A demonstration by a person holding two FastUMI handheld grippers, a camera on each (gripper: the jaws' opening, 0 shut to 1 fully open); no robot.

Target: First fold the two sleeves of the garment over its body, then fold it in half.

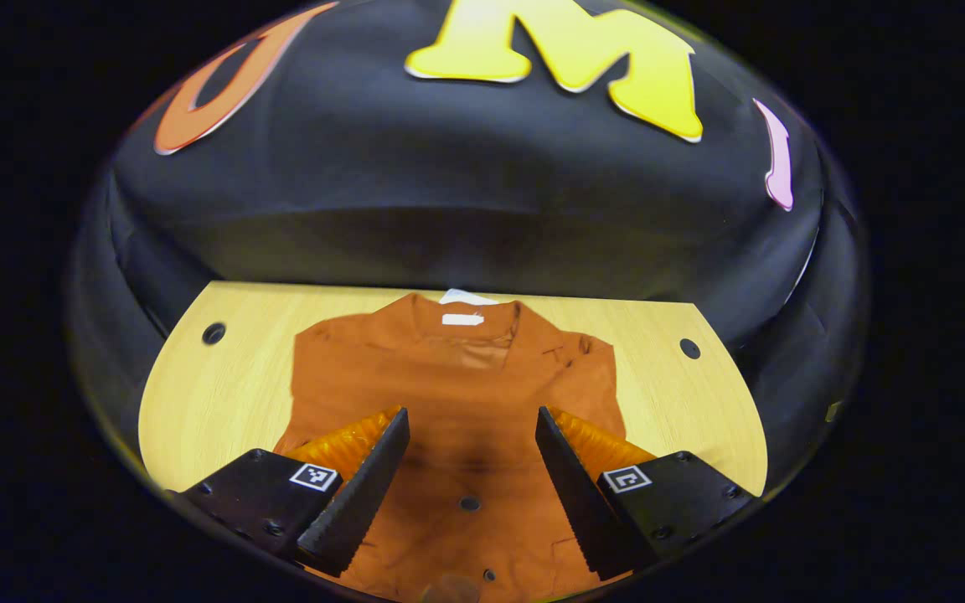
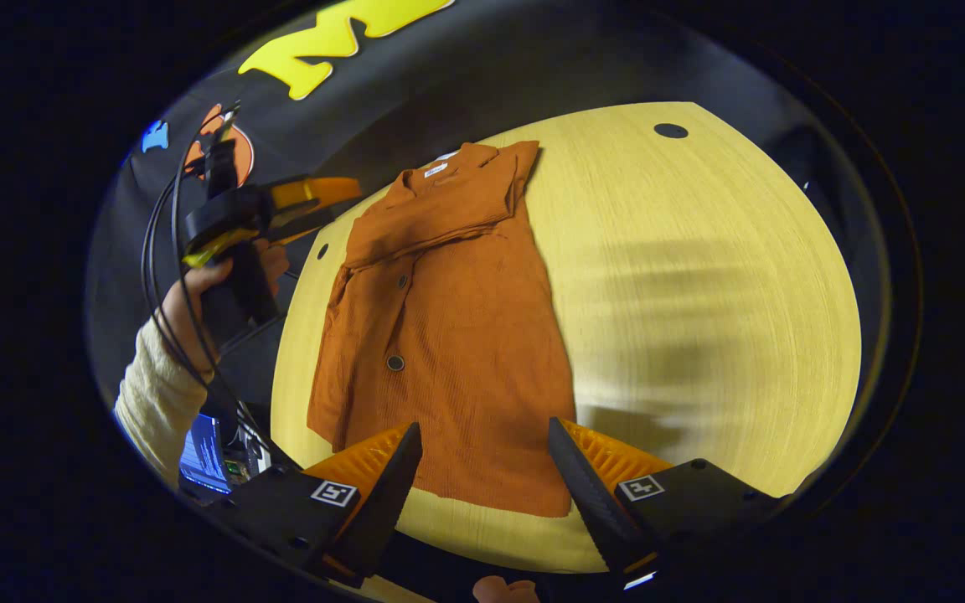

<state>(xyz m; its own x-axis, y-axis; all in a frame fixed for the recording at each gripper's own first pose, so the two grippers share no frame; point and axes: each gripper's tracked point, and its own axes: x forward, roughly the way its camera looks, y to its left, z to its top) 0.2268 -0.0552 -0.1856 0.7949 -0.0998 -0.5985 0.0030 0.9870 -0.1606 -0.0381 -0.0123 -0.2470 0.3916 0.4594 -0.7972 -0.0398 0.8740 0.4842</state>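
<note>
A rust-orange buttoned shirt [image 1: 457,394] lies flat on the light wooden table [image 1: 223,385], collar toward the far wall, both sleeves folded in over its body. My left gripper [image 1: 472,419] hovers open above the shirt's middle, nothing between its fingers. In the right gripper view the same shirt [image 2: 457,335] stretches away from me, its hem near the front edge. My right gripper [image 2: 484,435] stands open just above that hem. The other gripper [image 2: 273,209] shows at the left of that view, held up by a hand [image 2: 198,310] off the table's left side.
The table [image 2: 700,276] has broad bare wood to the right of the shirt. Small dark holes [image 1: 214,333] [image 1: 689,347] mark its far corners. A cream sleeve [image 2: 156,394], cables and a lit screen [image 2: 202,456] sit at the left edge of the right gripper view.
</note>
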